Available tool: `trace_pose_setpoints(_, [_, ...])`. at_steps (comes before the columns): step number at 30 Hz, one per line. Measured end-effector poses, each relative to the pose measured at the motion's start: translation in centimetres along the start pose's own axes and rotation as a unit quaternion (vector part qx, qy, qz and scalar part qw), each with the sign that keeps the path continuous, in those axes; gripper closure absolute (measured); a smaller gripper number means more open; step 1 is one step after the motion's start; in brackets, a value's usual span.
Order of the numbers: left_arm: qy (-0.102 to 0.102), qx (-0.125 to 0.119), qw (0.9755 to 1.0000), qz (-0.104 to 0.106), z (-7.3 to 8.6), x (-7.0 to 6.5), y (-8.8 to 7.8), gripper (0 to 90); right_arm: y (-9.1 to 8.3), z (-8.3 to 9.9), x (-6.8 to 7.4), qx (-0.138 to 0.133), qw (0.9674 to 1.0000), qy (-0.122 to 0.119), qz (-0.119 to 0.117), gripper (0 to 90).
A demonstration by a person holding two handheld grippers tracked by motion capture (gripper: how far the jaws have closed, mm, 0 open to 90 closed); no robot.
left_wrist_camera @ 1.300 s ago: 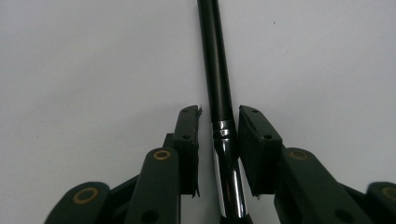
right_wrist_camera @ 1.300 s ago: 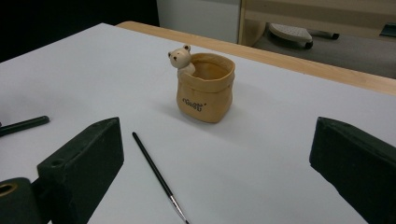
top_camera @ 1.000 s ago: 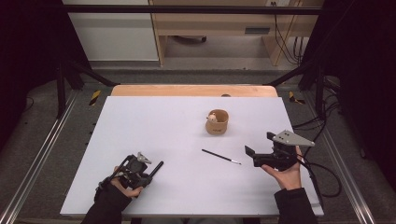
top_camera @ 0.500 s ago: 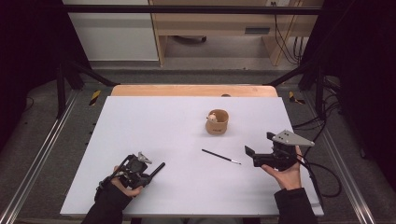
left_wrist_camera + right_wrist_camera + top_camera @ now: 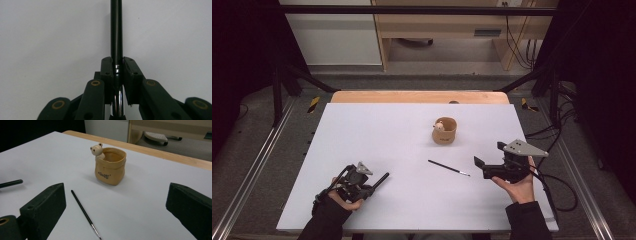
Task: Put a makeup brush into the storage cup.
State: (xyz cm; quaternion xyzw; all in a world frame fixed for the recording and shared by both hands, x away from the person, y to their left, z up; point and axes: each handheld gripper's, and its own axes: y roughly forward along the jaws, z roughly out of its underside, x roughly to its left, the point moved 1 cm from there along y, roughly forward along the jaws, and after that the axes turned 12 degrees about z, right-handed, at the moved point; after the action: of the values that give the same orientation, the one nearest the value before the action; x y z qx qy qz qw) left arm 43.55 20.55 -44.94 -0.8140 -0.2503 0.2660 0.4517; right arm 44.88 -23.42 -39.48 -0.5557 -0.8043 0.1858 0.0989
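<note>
A thin paintbrush lies flat on the white table just ahead of the fingers of the right gripper, with a tan bear-trimmed pot standing upright farther beyond them.

Grey floor, wooden furniture, perhaps a desk.

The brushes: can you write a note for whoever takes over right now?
Left gripper: shut on a black brush, low over the white table.
Right gripper: open, holding nothing, aimed at the cup.
Thin brush: flat on the table, between the grippers.
Bear cup: upright behind it; no brush stands in it.
Done: one brush gripped.
Left, probably: both brushes into the cup.
</note>
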Motion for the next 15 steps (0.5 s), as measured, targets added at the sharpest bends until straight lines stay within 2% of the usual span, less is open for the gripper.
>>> trace_pose_setpoints(9, [0.011,-0.037,0.9991,0.017,-0.3,-0.3,-1.1,78.7,0.0,0.0,0.0,0.0,1.0,-0.001,0.002,3.3])
trace_pose_setpoints(15, [0.019,-0.073,0.9967,0.03,-0.8,-0.3,-2.5,78.7,0.1,-0.1,0.1,-0.001,1.0,-0.004,0.001,3.5])
